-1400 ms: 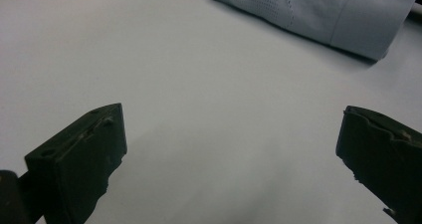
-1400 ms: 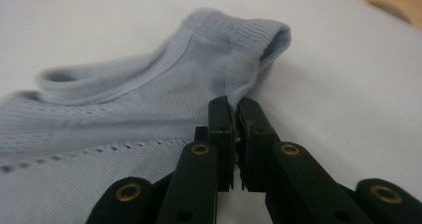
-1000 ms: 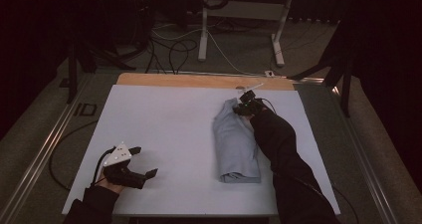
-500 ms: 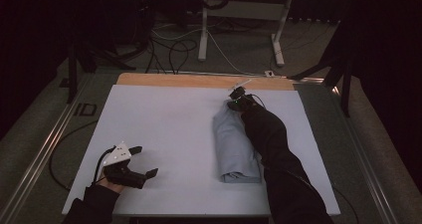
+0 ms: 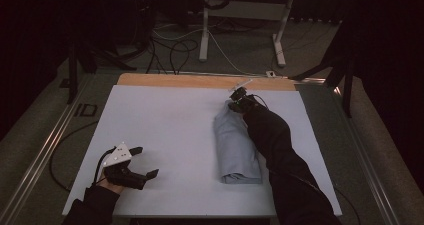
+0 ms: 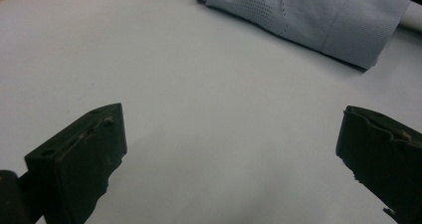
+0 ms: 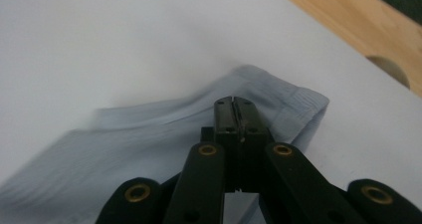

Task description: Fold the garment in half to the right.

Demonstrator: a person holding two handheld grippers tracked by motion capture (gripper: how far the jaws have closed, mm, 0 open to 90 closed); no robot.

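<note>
White-topped table, bare wood strip along far edge. 1 folded pale-blue garment lies right of centre.

The person's dark sleeve hides the right edge of the folded grey garment.

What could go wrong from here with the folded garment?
The right gripper is shut at the far end of the folded garment; whether cloth is pinched is unclear, so a lift may slip. The left gripper rests open, well apart, so pulling one end alone could undo the fold or drag it toward the wooden edge.
</note>
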